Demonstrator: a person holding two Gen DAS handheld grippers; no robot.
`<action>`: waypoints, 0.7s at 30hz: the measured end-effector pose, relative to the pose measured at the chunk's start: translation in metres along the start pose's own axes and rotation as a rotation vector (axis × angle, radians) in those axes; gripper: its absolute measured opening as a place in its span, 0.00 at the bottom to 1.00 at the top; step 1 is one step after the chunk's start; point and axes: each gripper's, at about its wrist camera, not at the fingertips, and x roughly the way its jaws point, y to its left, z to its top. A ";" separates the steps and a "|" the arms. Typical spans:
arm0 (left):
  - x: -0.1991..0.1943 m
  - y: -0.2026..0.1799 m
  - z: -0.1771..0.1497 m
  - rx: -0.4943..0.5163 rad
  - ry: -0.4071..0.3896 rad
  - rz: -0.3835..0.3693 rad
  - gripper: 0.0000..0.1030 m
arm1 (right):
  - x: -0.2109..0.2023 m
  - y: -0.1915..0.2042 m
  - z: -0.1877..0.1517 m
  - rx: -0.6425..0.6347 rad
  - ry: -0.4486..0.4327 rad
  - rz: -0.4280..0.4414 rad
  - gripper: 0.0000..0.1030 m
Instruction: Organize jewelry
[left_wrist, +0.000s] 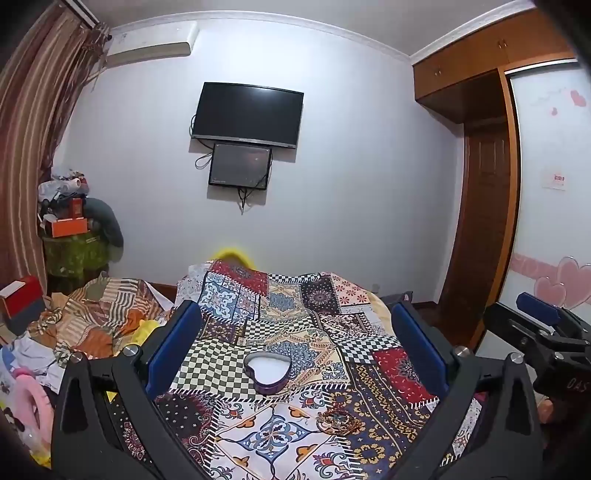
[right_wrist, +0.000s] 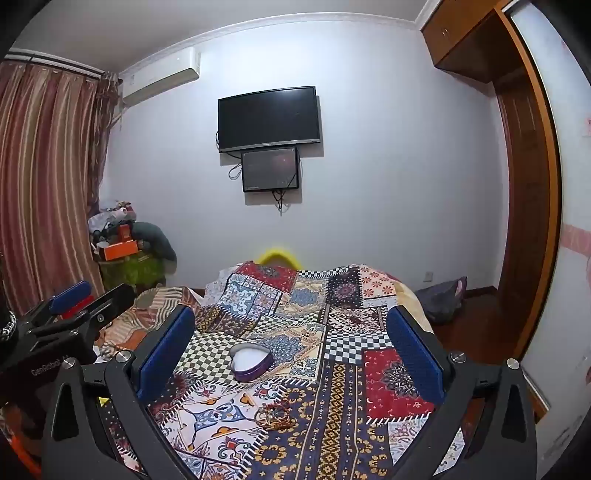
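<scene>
A purple heart-shaped box (left_wrist: 268, 371) with a white inside lies open on the patchwork bedspread (left_wrist: 391, 373), straight ahead of my left gripper (left_wrist: 295, 325). A small heap of jewelry (left_wrist: 338, 421), gold and reddish, lies nearer, right of centre. The left gripper is open, its blue pads wide apart with nothing between them. In the right wrist view the same heart box (right_wrist: 251, 361) and jewelry heap (right_wrist: 275, 412) lie ahead of my right gripper (right_wrist: 291, 325), open and holding nothing. Each gripper shows at the side of the other's view.
Crumpled striped bedding (left_wrist: 96, 317) and clutter lie left of the bedspread. A TV (left_wrist: 246, 114) hangs on the far wall. A wooden wardrobe (left_wrist: 480, 221) stands on the right, and a dark bag (right_wrist: 443, 299) lies on the floor.
</scene>
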 end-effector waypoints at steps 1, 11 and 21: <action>0.000 0.000 0.000 0.000 0.001 -0.001 1.00 | 0.000 0.000 0.000 0.000 0.000 0.000 1.00; -0.002 0.000 0.001 0.015 0.001 0.000 1.00 | 0.002 0.001 -0.001 -0.004 0.002 0.000 1.00; -0.005 -0.001 0.000 0.020 -0.002 -0.002 1.00 | 0.000 0.001 0.000 -0.010 0.003 -0.002 1.00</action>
